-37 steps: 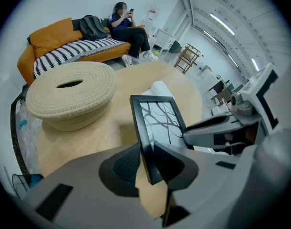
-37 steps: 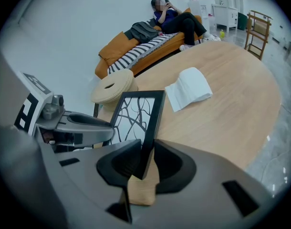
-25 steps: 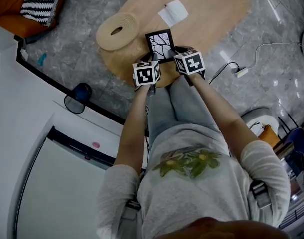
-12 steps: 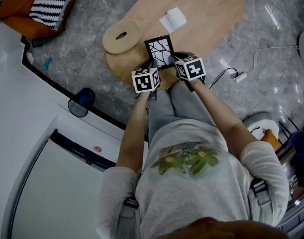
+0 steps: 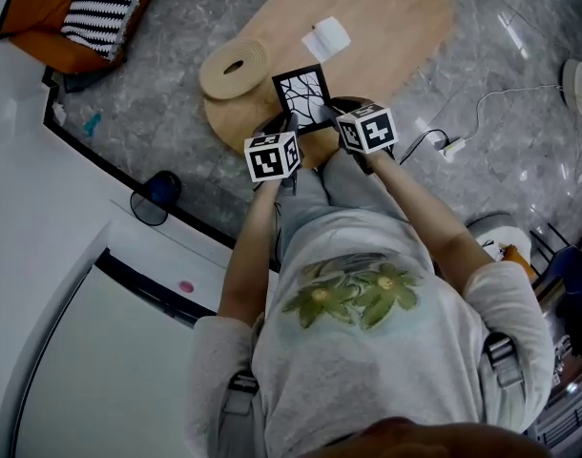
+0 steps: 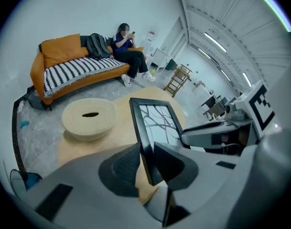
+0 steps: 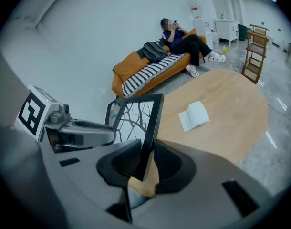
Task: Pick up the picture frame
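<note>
Over the near end of the oval wooden table (image 5: 405, 27), the picture frame (image 5: 303, 95) hangs between the two grippers, its black border and branch-pattern picture turned up toward the head view. The left gripper (image 6: 146, 162) has its jaws drawn partway together on the frame's left side. One dark pad presses on the front of the black border and the other on the back, and the frame's lower corner pokes out just past them with tabletop showing behind it. The right gripper (image 7: 146, 162) grips the opposite side in the same way (each gripper view shows the other gripper's marker cube across the frame). The frame is tilted, its far edge higher than the edge nearest the person.

On the table beyond the frame lie a round woven ring (image 5: 234, 68) at the left rim and a folded white paper (image 5: 326, 38) nearer the middle, both well apart from the frame. A white cable (image 5: 482, 103) trails over the grey stone floor (image 5: 176, 113) to the right of the table. Against the far wall stands an orange sofa (image 6: 64, 73) with a striped cover, and a person (image 6: 126, 49) sits at one end of it.
</note>
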The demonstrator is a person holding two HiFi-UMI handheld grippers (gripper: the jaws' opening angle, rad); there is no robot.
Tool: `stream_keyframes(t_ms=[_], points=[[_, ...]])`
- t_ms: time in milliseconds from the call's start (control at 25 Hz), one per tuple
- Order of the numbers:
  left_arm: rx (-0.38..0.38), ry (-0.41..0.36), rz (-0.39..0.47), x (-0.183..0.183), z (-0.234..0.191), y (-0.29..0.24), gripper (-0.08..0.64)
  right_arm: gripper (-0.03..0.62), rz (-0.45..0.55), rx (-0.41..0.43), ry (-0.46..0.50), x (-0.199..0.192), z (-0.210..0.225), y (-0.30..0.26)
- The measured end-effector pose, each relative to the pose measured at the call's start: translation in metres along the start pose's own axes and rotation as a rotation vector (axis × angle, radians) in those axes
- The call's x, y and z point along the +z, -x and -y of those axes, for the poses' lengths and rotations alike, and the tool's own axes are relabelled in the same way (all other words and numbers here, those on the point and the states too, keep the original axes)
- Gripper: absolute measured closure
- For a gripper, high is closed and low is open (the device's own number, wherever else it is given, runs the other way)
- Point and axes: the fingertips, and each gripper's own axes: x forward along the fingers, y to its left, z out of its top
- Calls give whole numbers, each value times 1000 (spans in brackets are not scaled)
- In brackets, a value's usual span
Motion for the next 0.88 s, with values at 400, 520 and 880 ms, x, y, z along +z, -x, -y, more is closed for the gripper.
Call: stream_keyframes(t_ms=[400, 520, 880], points=[[2, -59, 69, 27, 23, 38, 460, 502, 62, 6, -4, 21, -16, 41], [-4, -55, 85, 30, 29, 46, 460, 502, 82, 6, 1, 26, -20, 53], [4, -70, 130, 43, 45, 77, 461, 502, 129, 18, 22, 36, -36, 84]])
